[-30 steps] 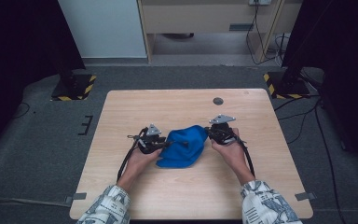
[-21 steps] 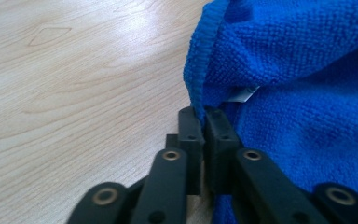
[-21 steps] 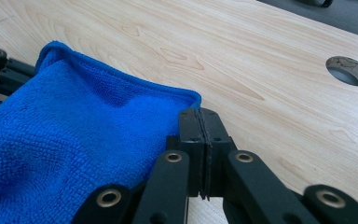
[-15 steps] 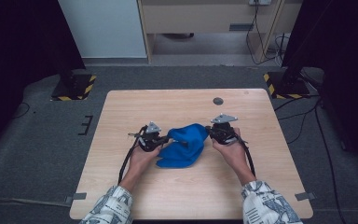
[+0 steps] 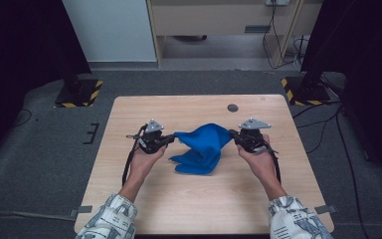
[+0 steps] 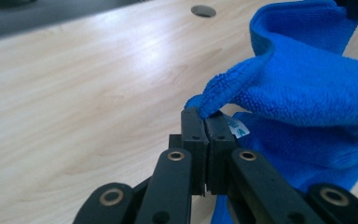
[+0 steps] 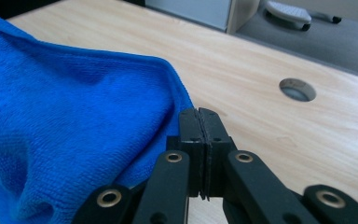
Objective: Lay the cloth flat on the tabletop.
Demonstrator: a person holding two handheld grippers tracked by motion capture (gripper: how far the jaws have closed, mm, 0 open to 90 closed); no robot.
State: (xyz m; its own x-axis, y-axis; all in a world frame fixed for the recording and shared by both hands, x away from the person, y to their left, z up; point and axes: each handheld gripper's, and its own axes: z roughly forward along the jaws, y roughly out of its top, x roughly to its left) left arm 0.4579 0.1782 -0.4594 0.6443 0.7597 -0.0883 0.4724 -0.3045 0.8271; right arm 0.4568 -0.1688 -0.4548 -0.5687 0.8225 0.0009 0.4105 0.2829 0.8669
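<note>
cloth gripped at both ends, spreading not yet done

the left gripper (image 5: 168, 141) has its jaws pressed together on a corner of the blue cloth (image 5: 203, 147), which sticks up just past its tips in the left gripper view (image 6: 223, 93). from there the cloth runs across to the right gripper (image 5: 235, 133), whose jaws are pinching the opposite edge. the cloth hangs between the two, its top edge raised and its lower folds bunched on the wooden table (image 5: 189, 209). judging by this, the pick-up is finished; pulling it flat or folding it is yet to come.
</note>
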